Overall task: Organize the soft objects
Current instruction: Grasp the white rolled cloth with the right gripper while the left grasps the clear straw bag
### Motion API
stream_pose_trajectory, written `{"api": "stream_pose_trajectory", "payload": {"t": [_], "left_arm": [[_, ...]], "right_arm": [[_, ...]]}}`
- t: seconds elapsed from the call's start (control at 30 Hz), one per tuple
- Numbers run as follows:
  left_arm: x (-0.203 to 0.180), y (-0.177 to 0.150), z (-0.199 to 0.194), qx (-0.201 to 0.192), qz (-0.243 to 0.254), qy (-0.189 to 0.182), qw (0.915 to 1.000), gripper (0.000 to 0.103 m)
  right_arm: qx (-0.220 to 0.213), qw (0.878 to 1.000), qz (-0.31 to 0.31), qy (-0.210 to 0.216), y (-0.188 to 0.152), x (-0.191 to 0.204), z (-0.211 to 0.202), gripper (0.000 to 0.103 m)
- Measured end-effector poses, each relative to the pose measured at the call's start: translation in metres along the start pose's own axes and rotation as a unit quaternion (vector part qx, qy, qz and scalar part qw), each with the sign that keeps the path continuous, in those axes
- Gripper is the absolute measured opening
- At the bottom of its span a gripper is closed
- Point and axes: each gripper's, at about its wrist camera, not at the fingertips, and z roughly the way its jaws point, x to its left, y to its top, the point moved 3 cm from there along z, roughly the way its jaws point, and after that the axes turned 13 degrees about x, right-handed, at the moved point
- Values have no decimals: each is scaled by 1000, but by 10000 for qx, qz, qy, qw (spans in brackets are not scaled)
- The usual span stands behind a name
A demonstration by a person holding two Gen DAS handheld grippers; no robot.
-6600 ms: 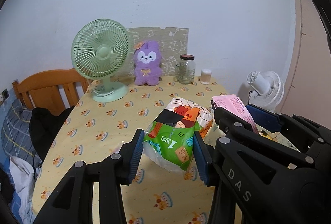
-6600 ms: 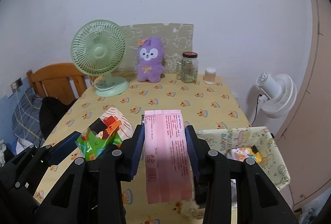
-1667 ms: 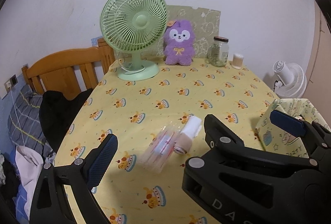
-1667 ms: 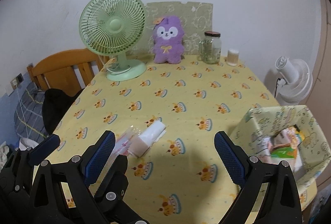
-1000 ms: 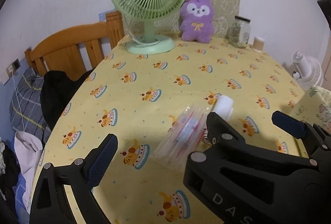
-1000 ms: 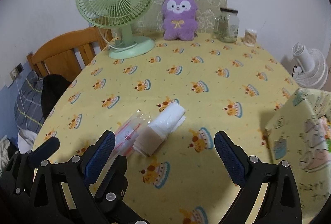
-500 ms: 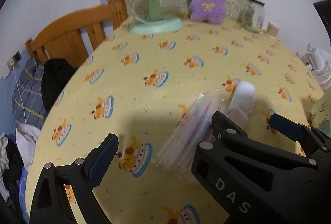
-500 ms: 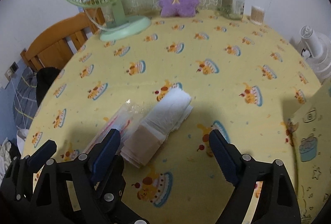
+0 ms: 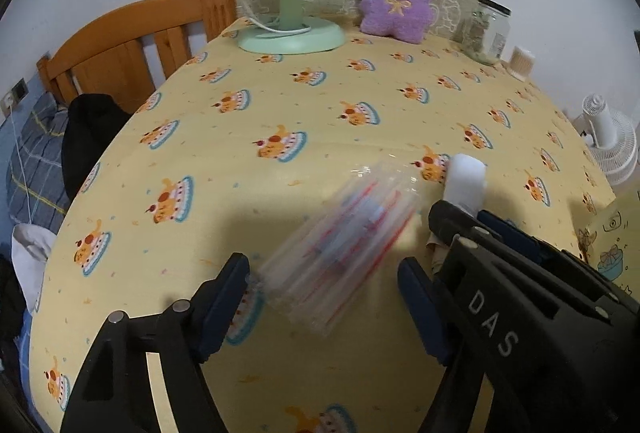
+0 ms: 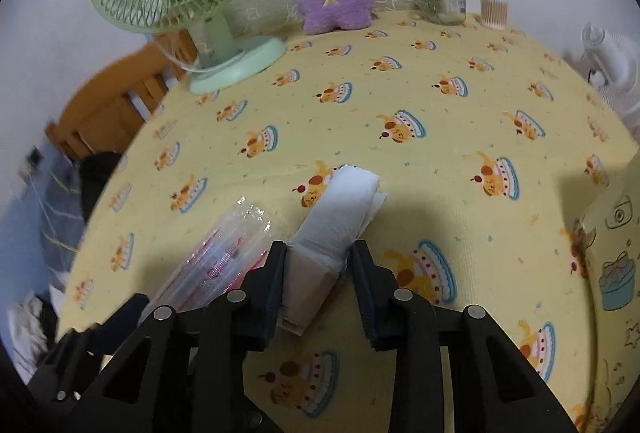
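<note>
- Soft, even indoor light; the white wall behind is evenly lit, without glare.
- Strong fisheye bending: the table bulges like a dome, and black vignette fills the corners.
- Dark shadows fall on the cloth ahead of both tools.
- The clear packet is smeared by motion blur in the left view.
- The right view's left edge is blurred.
- Small highlights glint on the packet's film.

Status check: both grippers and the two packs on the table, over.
Right gripper shut on white folded tissue pack. Left gripper closing around clear plastic sleeve with red stripes, pads not yet touching. Nothing in the way.
</note>
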Motion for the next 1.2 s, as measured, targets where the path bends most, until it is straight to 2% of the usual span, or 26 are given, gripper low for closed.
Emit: {"api": "stream_pose_trajectory", "payload": {"t": [0.13,0.2,0.27,0.3,0.47,0.6,0.73,0.9,1.2], "left_arm": [[-12,2,3,-16,169,122,9998,75],[-17,3,2,5,205,122,9997,66],[-22,3,1,49,229,34,9997,49],[-25,3,1,54,238,17,9997,48],[-34,1,0,31,305,-53,9995,29],[-39,-5,-4,-22,267,-86,9996,24],[-46,-14,-14,-209,304,55,9993,24],[-48,-22,-28,-366,245,68,9990,24],[-48,-30,-47,-570,272,95,9980,24]], "right_arm": [[-3,9997,19,-229,-4,-9,-5,34],[-7,9997,23,-230,-5,-15,-7,33],[40,9997,72,-234,-4,-21,-9,34],[61,9997,100,-223,-4,-23,-10,34],[142,9998,81,-127,-6,-33,-13,34],[218,9997,-7,-137,-9,-37,-17,34],[197,9997,-89,-126,-15,-41,-21,33],[-4,9991,-403,-160,-20,-38,-37,33],[-204,9984,-508,-146,-29,-35,-57,33]]}}
